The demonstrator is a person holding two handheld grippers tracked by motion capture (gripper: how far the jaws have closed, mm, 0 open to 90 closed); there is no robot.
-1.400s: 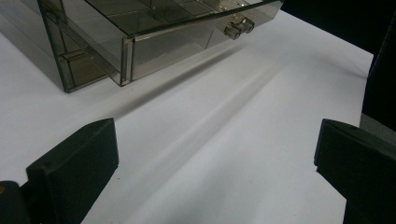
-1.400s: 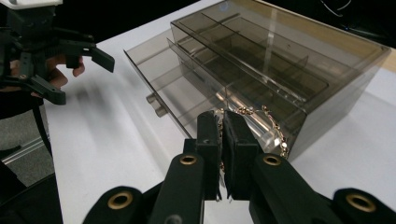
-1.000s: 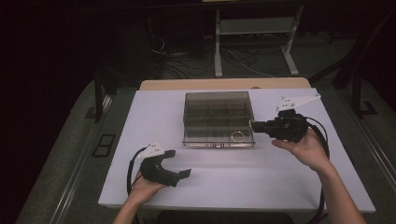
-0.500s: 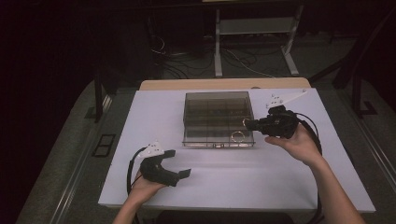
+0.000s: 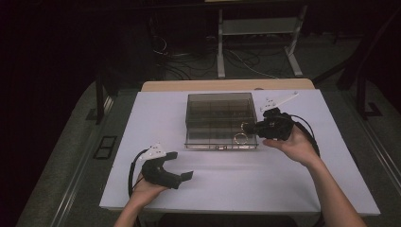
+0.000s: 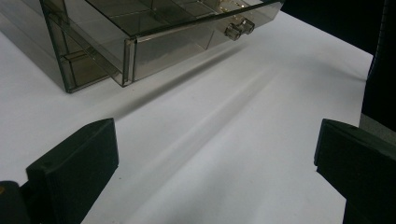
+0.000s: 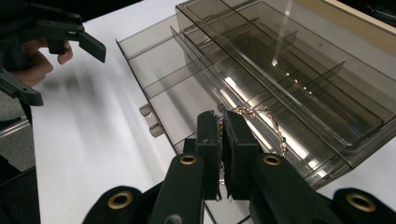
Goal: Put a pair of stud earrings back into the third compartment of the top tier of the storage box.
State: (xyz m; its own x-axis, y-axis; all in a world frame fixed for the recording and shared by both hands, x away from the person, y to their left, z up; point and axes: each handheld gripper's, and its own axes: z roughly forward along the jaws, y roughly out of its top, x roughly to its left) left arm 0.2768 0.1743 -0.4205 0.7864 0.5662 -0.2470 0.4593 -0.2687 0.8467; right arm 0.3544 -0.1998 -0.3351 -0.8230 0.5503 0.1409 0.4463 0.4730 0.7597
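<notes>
The gold chain necklace hangs pinched between the jaws of the right gripper, which are closed almost fully on it; in the right gripper view its links trail from the jaw tips toward the centre of the frame, over the pulled-out drawer of the smoky clear acrylic organizer box. Whether the chain's far end rests on the drawer floor or hangs just above it cannot be told. In the high view a ring-shaped loop of the necklace shows at the right end of the drawer, just left of the right gripper, which sits at the centre right of the frame beside the box.

The box stands at the middle of the white worktop, toward its far edge, with the drawer open toward the bottom of the frame. Dividers split both drawer and upper tray into compartments. The drawer's small clear knob appears near the top of the left gripper view.

The left gripper lies low at the lower left of the high view, resting on the worktop in the person's left hand, well apart from the box. Its jaws stand wide open with nothing between them, only bare worktop.
</notes>
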